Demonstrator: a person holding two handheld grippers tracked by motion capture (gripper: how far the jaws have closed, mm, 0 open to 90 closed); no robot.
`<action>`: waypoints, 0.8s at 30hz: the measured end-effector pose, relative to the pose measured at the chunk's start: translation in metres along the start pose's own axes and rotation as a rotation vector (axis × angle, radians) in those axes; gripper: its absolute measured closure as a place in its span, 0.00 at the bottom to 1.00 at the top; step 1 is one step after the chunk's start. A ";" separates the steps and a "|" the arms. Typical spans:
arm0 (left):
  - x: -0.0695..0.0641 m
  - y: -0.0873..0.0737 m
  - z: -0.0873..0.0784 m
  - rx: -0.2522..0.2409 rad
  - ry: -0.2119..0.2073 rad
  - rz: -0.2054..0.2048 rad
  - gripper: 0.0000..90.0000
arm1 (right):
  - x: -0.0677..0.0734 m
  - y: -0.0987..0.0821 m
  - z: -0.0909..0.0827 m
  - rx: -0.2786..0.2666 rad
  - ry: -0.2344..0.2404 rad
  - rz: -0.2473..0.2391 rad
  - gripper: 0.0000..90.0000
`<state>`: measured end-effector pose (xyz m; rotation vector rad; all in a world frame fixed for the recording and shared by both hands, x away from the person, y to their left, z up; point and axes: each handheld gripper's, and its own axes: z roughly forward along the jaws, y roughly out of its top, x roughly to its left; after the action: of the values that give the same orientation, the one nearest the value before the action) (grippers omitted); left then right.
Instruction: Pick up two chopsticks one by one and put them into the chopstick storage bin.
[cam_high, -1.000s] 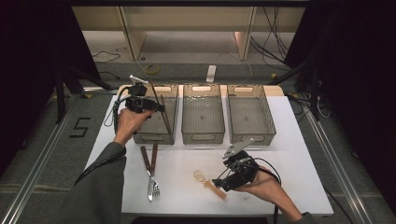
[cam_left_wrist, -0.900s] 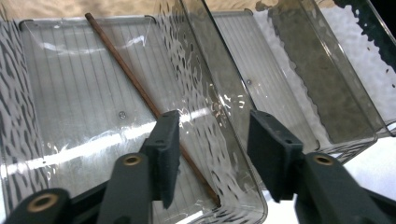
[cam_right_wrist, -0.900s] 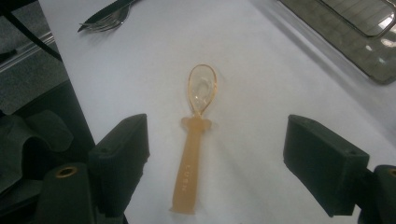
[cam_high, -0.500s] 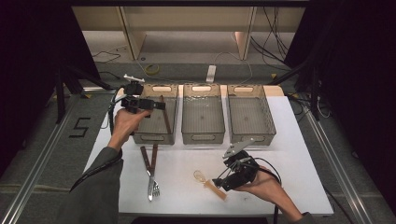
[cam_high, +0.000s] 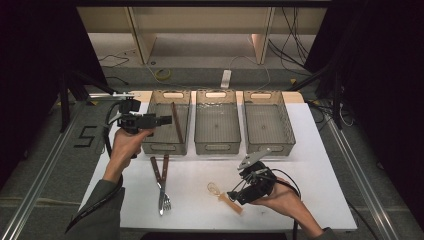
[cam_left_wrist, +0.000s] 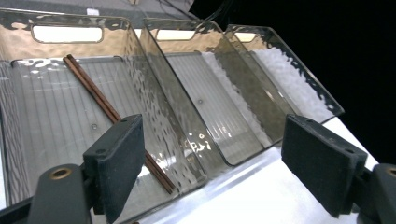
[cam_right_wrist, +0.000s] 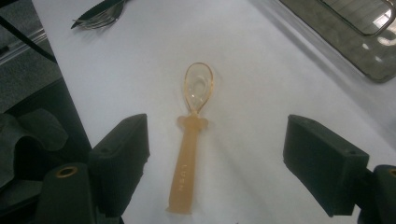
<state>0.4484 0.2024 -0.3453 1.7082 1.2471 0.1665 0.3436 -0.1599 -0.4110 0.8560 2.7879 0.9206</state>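
A pair of brown chopsticks (cam_high: 176, 122) (cam_left_wrist: 100, 100) lies aslant in the left clear bin (cam_high: 159, 148) (cam_left_wrist: 42, 140). My left gripper (cam_high: 166, 120) (cam_left_wrist: 219, 172) hovers at that bin's left rim and points across it. Its jaws have just been opening and now stand open with nothing between them. An amber plastic spoon (cam_high: 224, 196) (cam_right_wrist: 191, 154) lies on the white table (cam_high: 310, 165). My right gripper (cam_high: 234, 194) (cam_right_wrist: 224, 163) rests low beside it, open, with the spoon's handle lying between its jaws, untouched.
Two more clear bins, middle (cam_high: 217, 148) and right (cam_high: 267, 148), stand in a row beside the left one. A fork and a knife (cam_high: 162, 185) (cam_right_wrist: 100, 16) with brown handles lie on the table in front of the left bin.
My left gripper has drawn back leftward from over the left bin and its jaws have widened. The chopsticks stay in the bin. The right hand has not moved.
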 end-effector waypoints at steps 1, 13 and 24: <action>0.000 -0.001 0.000 0.013 0.001 0.011 0.23 | 0.000 0.000 0.001 0.000 -0.001 0.000 0.26; -0.014 -0.030 0.000 0.008 -0.016 0.079 0.19 | 0.003 -0.002 0.010 0.042 -0.005 -0.013 0.27; -0.038 -0.061 0.005 -0.044 -0.063 0.122 0.18 | 0.006 -0.005 0.021 0.085 -0.006 -0.019 0.30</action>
<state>0.3939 0.1694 -0.3792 1.7385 1.0861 0.2095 0.3415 -0.1484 -0.4305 0.8399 2.8428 0.8010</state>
